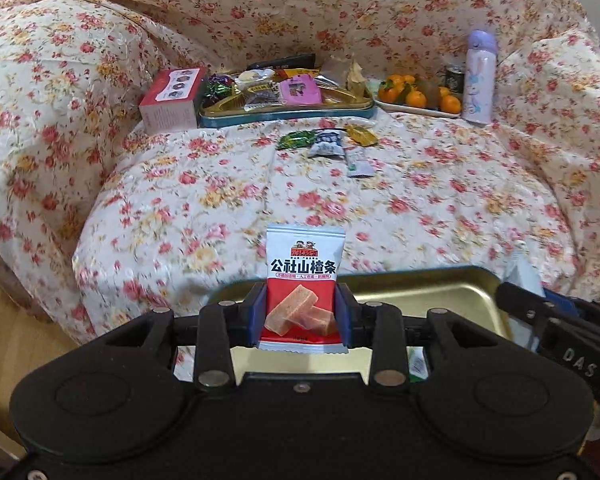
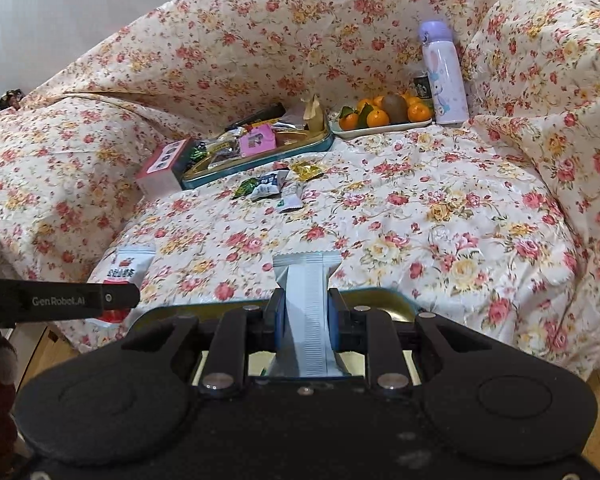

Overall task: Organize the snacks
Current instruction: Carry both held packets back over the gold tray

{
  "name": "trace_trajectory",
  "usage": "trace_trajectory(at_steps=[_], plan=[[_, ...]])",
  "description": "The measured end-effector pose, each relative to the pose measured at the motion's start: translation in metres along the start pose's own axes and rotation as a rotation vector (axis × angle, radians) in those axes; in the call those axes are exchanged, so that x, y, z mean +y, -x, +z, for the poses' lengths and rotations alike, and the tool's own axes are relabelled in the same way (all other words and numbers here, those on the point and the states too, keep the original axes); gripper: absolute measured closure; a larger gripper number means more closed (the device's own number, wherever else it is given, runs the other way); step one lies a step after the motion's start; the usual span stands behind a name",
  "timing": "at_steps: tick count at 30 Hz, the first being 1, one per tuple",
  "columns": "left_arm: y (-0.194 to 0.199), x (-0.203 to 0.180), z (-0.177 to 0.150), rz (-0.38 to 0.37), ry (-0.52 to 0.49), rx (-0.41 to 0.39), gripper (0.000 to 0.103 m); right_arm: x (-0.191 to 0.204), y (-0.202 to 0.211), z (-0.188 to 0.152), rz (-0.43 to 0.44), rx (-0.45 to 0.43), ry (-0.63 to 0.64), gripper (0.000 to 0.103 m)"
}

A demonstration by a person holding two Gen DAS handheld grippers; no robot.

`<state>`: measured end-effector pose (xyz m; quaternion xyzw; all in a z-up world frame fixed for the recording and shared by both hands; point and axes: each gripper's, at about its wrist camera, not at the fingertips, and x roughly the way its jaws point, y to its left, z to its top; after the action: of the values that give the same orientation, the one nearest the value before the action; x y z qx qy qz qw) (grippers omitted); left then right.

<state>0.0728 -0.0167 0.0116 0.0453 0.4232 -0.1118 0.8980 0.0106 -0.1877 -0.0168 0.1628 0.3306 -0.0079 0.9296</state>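
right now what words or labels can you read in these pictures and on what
"公社山楂条": red and white snack packet held in the left gripper.
"DAS": right gripper's black arm, left wrist view.
"GenRobot.AI": left gripper's black arm, right wrist view.
Pink box, tin snacks, loose packets, bottle: print too small or blurred.

Purple bottle (image 1: 478, 76) beside fruit plate (image 1: 416, 110).

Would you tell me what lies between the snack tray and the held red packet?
In the left wrist view, four loose snack packets, then bare floral cloth.
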Motion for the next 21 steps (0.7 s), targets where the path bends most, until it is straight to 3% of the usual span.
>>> trace_trajectory(at_steps=[10, 21], plan=[[0.018, -0.032, -0.027, -0.062, -0.041, 0.022, 0.059, -0.010, 0.021, -0.017, -0.017, 0.002, -0.018, 0.080], [-0.002, -0.056, -0.057, -0.070, -0.094, 0.162, 0.059, -0.025, 0.018, -0.029, -0.067, 0.045, -0.057, 0.080]])
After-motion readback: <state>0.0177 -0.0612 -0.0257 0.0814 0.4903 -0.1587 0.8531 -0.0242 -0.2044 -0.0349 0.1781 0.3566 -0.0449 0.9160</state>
